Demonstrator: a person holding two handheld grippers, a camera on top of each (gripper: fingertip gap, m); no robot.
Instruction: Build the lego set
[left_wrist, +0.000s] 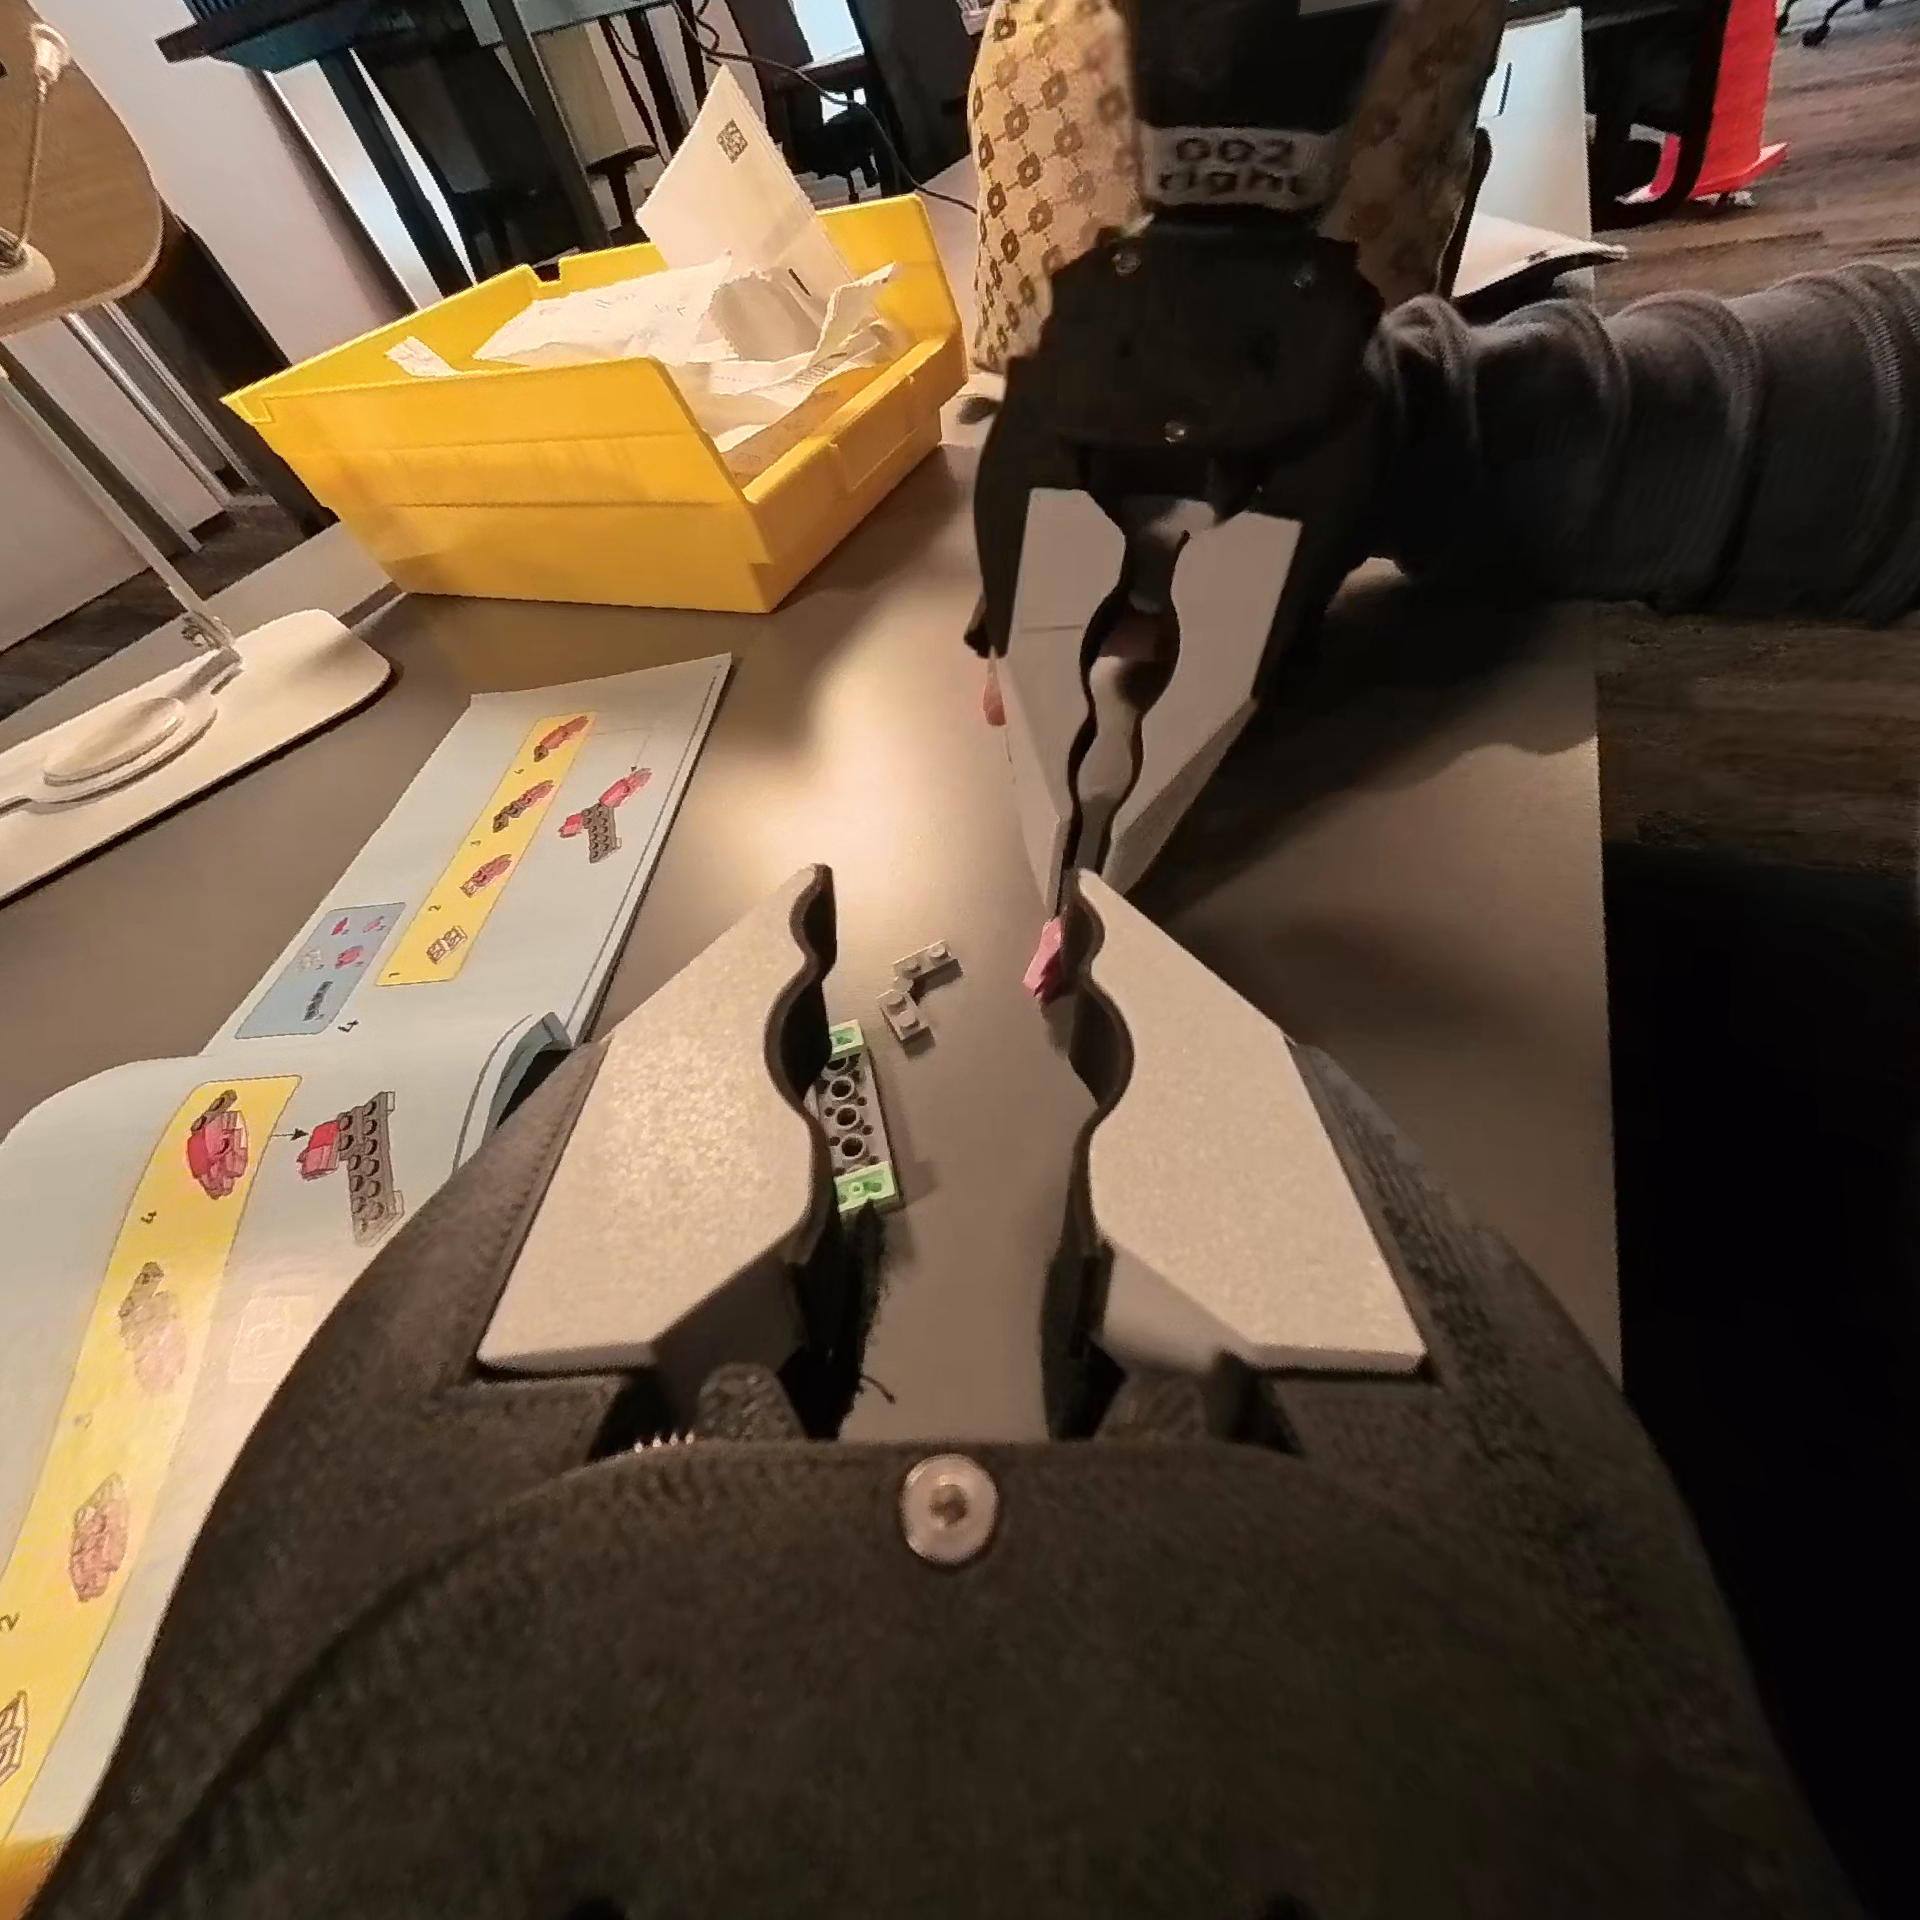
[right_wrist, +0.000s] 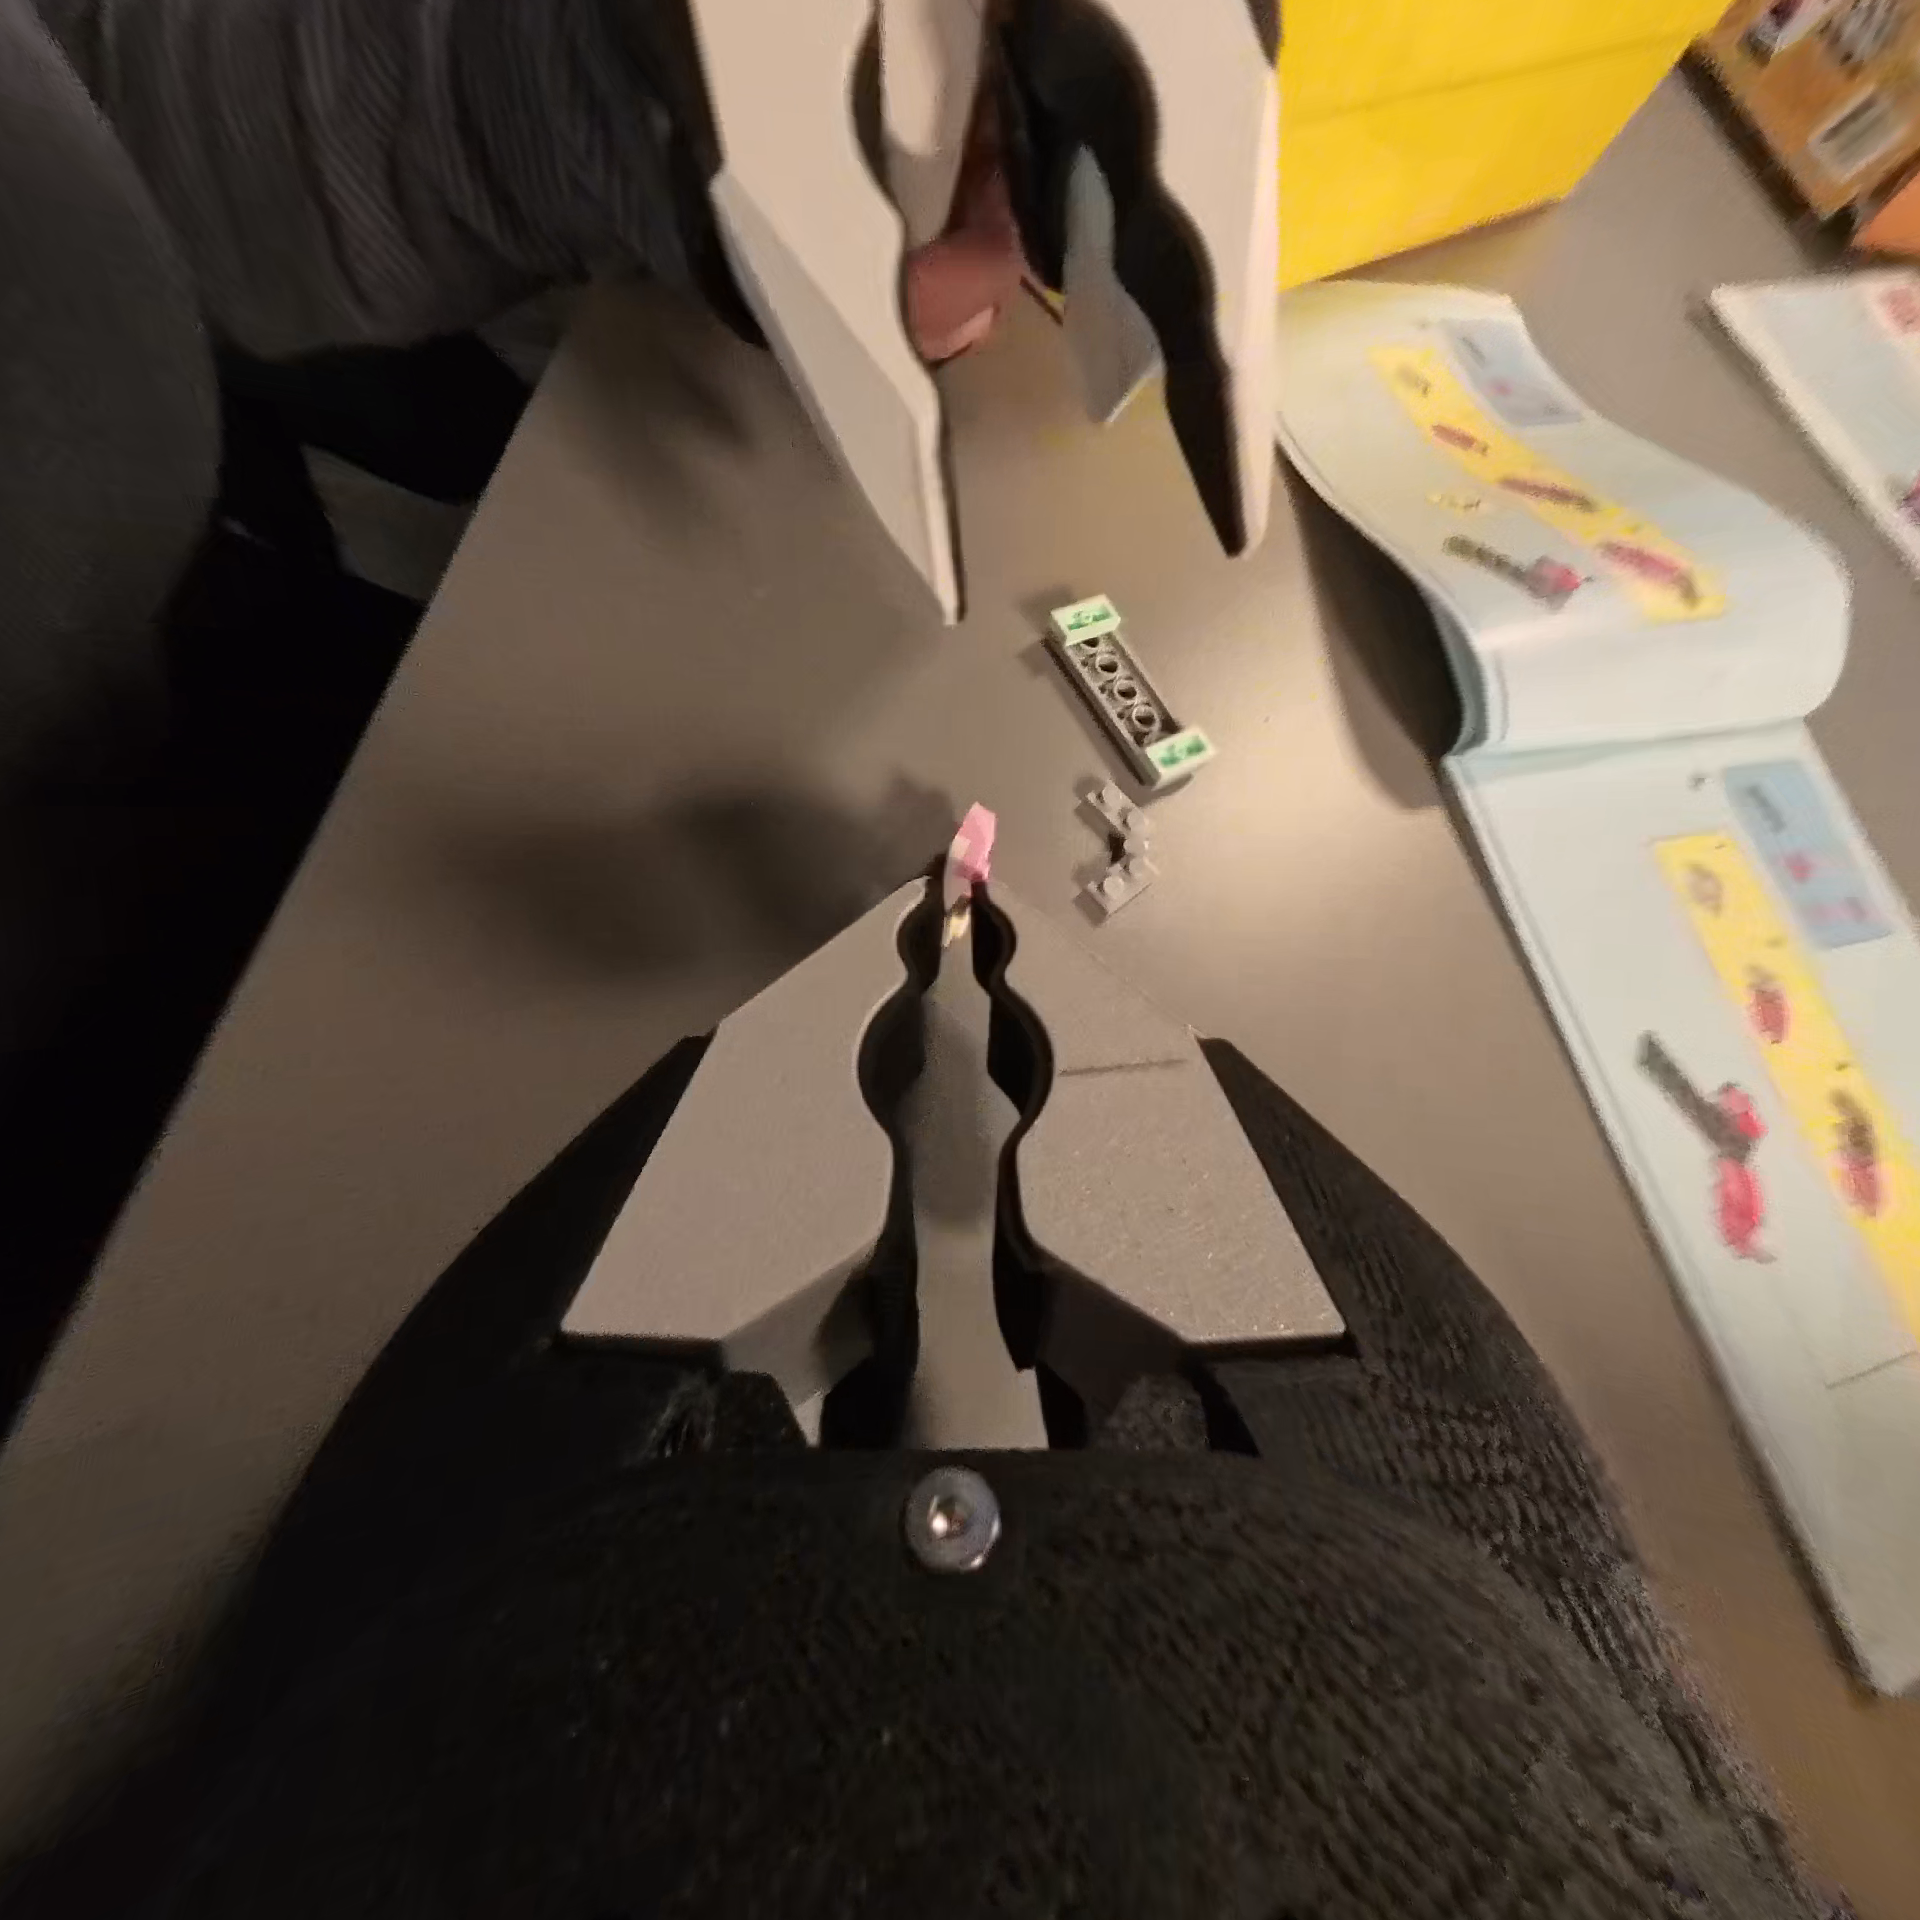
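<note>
- The right gripper (right_wrist: 961, 894) fills the lower half of the right wrist view; its fingers are drawn almost together at the tips and pinch a small pink brick (right_wrist: 977, 840), which sticks out past the tips just above the table (right_wrist: 582, 727).
- In the left wrist view that pink brick (left_wrist: 1044, 961) shows right of centre, hanging from the tips of the right gripper (left_wrist: 1075, 883), which comes down from the upper right of the frame with a dark sleeve (left_wrist: 1662, 436) behind it.
- The left gripper (left_wrist: 951, 914) has its fingers set well apart with nothing between them; it hovers above the table (left_wrist: 883, 748).
- Between those spread fingers, on the table, lie small grey plates (left_wrist: 914, 992) at the centre of the frame and, lower and to the left, a long grey brick with green ends (left_wrist: 857, 1117), partly hidden by the left finger.
- In the right wrist view the long grey brick (right_wrist: 1127, 691) lies above centre, the grey plates (right_wrist: 1117, 852) just below it, and the pink brick near them on their left, apart from both.
- An open instruction booklet (left_wrist: 468, 862) lies at the left of the left wrist view, and at the right edge of the right wrist view (right_wrist: 1662, 727).
- A yellow bin (left_wrist: 582, 468) holding crumpled white papers (left_wrist: 748, 301) stands at the upper left of the left wrist view.
</note>
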